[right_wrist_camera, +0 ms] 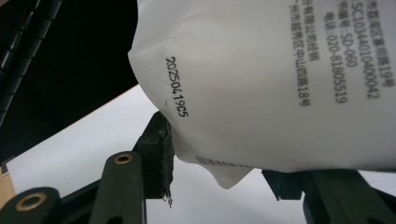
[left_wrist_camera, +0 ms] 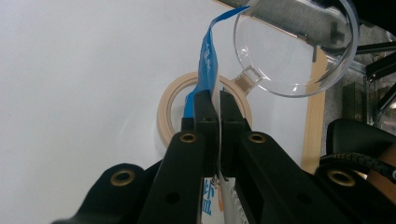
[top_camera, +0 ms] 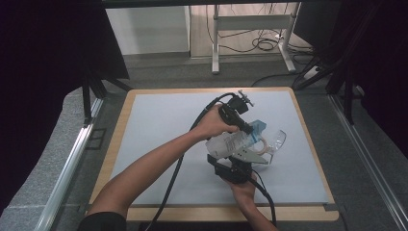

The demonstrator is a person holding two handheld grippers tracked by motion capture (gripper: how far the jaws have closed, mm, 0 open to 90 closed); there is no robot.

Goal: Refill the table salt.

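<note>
A white plastic bag (top_camera: 230, 142) with printed text and a blue top edge hangs tilted above the table, between both grippers. My left gripper (top_camera: 250, 129) comes in from above and is shut on the bag's blue top strip (left_wrist_camera: 208, 56). From below, my right gripper (top_camera: 239, 159) clasps the bag's bulging white lower part (right_wrist_camera: 271, 84) between its jaws, one pad (right_wrist_camera: 162, 151) pressed against it. A clear plastic cup (top_camera: 278, 138) with a handle stands just right of the bag's top, beside a beige tape roll (top_camera: 262, 145). In the left gripper view the tape roll (left_wrist_camera: 167, 108) and cup (left_wrist_camera: 294, 51) lie below the jaws.
A white mat (top_camera: 159, 134) covers the wooden-edged table (top_camera: 115, 144). Black cables trail from both grippers over the near side. Metal rails run along both sides of the table, and a desk frame (top_camera: 250, 29) stands behind it.
</note>
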